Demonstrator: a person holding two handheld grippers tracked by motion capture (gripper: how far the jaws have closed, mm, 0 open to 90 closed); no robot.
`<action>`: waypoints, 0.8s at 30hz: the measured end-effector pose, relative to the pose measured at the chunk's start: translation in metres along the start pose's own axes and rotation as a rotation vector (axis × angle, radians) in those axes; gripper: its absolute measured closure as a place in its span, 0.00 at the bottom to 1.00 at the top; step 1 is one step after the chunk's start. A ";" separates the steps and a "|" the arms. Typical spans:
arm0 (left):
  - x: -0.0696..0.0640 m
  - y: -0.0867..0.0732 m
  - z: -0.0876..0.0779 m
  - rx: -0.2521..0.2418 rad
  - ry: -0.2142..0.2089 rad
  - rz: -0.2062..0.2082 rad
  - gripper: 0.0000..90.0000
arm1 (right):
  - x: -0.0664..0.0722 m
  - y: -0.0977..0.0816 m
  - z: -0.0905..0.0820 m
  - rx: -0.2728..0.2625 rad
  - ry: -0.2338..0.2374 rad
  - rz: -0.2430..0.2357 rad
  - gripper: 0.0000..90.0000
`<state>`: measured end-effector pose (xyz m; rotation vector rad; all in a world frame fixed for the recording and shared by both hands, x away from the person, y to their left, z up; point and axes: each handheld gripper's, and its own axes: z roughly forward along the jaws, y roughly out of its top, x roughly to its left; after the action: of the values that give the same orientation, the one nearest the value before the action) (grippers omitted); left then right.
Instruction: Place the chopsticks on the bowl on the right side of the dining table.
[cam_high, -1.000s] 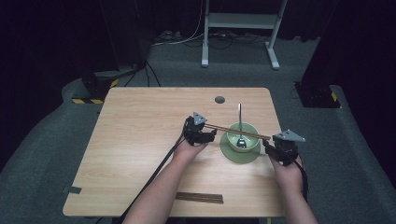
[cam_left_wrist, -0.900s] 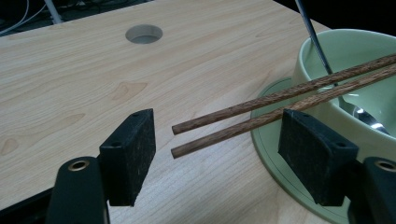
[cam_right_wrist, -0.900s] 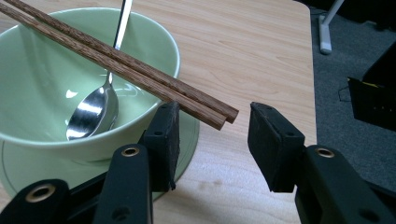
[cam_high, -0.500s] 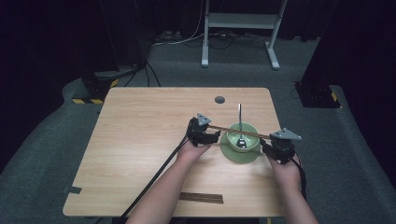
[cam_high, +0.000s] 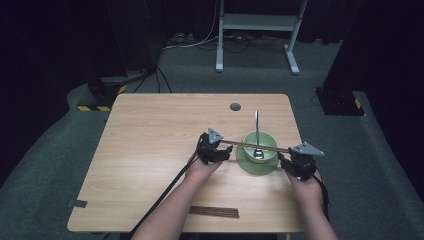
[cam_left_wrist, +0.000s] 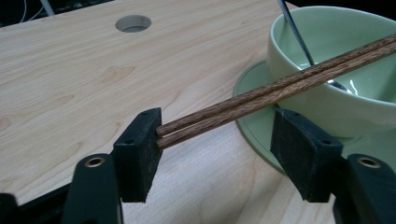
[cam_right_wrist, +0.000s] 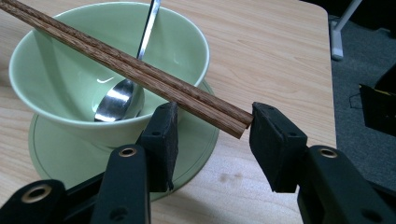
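Your left tongs (cam_left_wrist: 217, 140) and right tongs (cam_right_wrist: 212, 137) both stand apart, each at one end of the pair of dark brown wooden chopsticks (cam_high: 255, 145) lying across the pale green ceramic bowl (cam_high: 260, 145), which sits on its saucer (cam_high: 248, 166) on the light wooden counter (cam_high: 150, 135).

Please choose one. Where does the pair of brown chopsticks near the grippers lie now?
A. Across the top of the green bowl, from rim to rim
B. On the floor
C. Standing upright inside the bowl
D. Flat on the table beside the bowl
A: the chopsticks stretch across the green bowl, over the spoon inside it, with an end reaching toward the open jaws of each gripper.
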<state>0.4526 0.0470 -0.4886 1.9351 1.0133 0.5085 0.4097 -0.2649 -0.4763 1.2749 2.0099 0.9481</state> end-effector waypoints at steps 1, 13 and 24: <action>0.000 -0.001 -0.002 -0.003 -0.004 -0.001 0.40 | 0.000 0.000 0.000 0.000 0.000 0.000 0.58; -0.004 -0.008 -0.015 -0.019 -0.008 -0.002 0.43 | 0.000 -0.003 -0.005 0.012 -0.003 0.002 0.58; 0.001 -0.014 -0.022 -0.024 0.006 0.022 0.55 | -0.004 -0.011 -0.011 -0.005 -0.004 0.020 0.62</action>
<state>0.4318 0.0627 -0.4881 1.9268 0.9862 0.5368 0.3972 -0.2748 -0.4784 1.2958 1.9939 0.9579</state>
